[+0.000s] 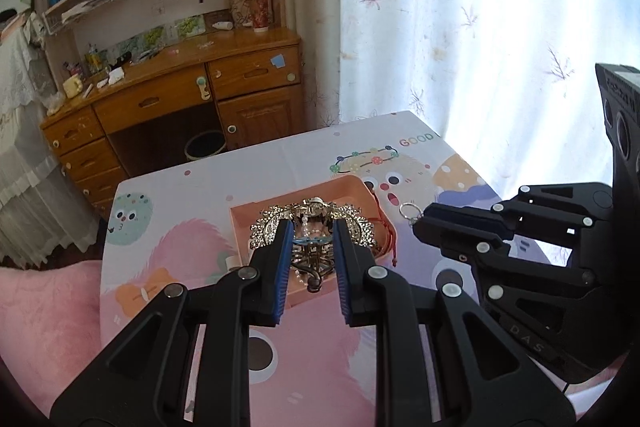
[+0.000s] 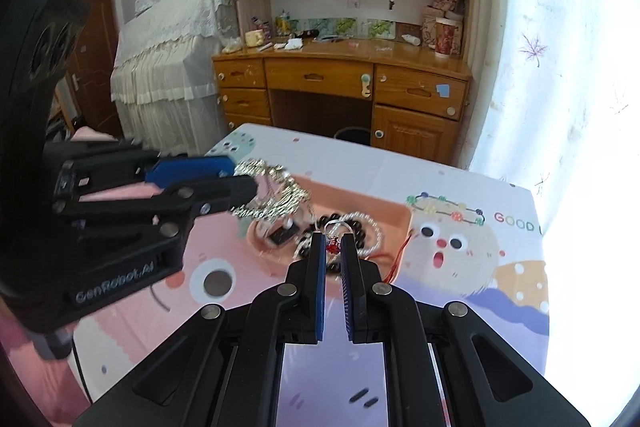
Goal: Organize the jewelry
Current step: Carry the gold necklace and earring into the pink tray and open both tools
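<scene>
My left gripper (image 1: 313, 227) is shut on an ornate silver hair ornament (image 1: 310, 217) with pearl drops, held above the pink tray (image 1: 352, 185). In the right wrist view the ornament (image 2: 276, 195) hangs from the left gripper (image 2: 244, 179) over the tray (image 2: 376, 205). My right gripper (image 2: 331, 241) is shut on a small ring (image 2: 335, 227) with a red charm, just above the tray's near side. In the left wrist view the ring (image 1: 408, 209) sticks out of the right gripper (image 1: 420, 223). A dark bead bracelet (image 2: 352, 227) and a pearl strand (image 2: 372, 227) lie in the tray.
The tray sits on a table with a cartoon cloth (image 2: 460, 267). A red cord (image 1: 386, 227) hangs over the tray's right rim. A wooden desk with shelves (image 2: 340, 75) stands behind, a bin (image 1: 205, 150) under it. A curtain (image 1: 480, 27) hangs at the right.
</scene>
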A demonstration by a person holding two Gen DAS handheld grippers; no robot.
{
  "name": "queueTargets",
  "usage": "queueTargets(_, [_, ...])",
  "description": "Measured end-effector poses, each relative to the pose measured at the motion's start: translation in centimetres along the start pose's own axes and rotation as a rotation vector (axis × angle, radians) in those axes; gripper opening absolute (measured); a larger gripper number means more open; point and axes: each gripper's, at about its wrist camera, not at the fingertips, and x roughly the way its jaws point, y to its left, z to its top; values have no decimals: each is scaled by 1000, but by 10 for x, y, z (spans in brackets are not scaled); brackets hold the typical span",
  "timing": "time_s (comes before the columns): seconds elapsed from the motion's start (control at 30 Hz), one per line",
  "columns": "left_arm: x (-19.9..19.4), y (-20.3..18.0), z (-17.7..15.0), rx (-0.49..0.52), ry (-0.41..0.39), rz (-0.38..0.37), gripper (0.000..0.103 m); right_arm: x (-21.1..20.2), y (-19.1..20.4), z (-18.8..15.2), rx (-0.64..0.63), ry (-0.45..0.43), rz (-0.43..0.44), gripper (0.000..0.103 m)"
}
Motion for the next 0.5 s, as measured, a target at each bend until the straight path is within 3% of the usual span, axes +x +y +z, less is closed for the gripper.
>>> queueTargets(0.3, [38, 8, 10, -72, -26, 32, 18, 34, -28, 14, 95, -11, 10, 7])
queueTargets(0.4, [53, 15, 10, -122, -3, 0, 18, 52, -35, 12, 133, -1, 4, 10])
queueTargets(0.43, [57, 18, 10, -141, 11, -9, 22, 62, -39, 13, 143, 18, 10, 18])
queueTargets(0.47, [61, 21, 10, -159, 27, -19, 34, 66, -41, 12, 149, 35, 6, 25])
queueTargets(0.5, [63, 24, 9, -169, 33, -24, 41, 71, -43, 11, 150, 43, 6, 42])
